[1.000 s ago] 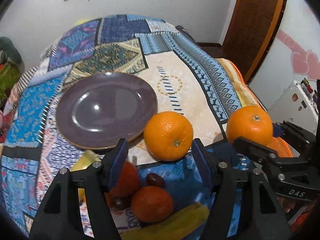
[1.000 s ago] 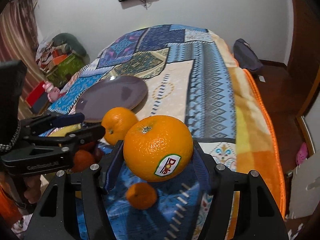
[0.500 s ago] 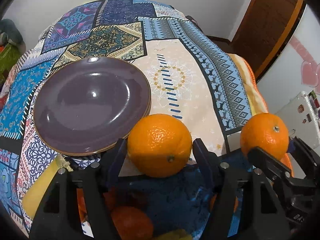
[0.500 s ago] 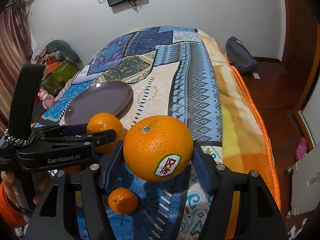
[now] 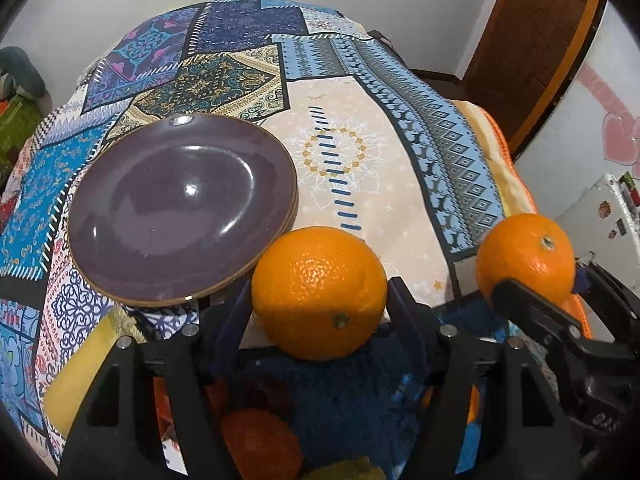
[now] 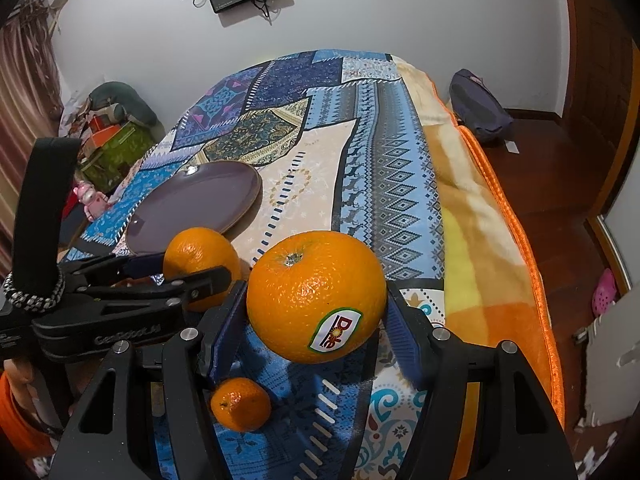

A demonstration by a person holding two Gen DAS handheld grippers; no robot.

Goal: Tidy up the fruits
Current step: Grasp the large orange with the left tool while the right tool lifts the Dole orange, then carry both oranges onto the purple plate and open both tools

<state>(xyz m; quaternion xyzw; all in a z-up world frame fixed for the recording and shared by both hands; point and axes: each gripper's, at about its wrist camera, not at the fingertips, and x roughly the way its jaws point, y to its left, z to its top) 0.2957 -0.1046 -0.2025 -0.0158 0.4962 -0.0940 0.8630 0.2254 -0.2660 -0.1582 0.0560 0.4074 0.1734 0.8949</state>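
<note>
A large orange rests on the patterned bedspread beside the purple plate. My left gripper is open around it, one finger on each side, with no squeeze visible. From the right wrist view the same orange sits between the left gripper's fingers. My right gripper is shut on a second orange with a Dole sticker, held above the bed. That orange and the right gripper show at the right of the left wrist view.
A small mandarin lies on the bedspread under the right gripper. More fruit lies in shadow beneath the left gripper. The bed's orange edge drops to a wooden floor on the right. Clutter stands beside the bed at far left.
The left gripper came forward and down over the orange, which lay ahead of its fingers and now sits between them. The right gripper kept its orange and stayed put.
</note>
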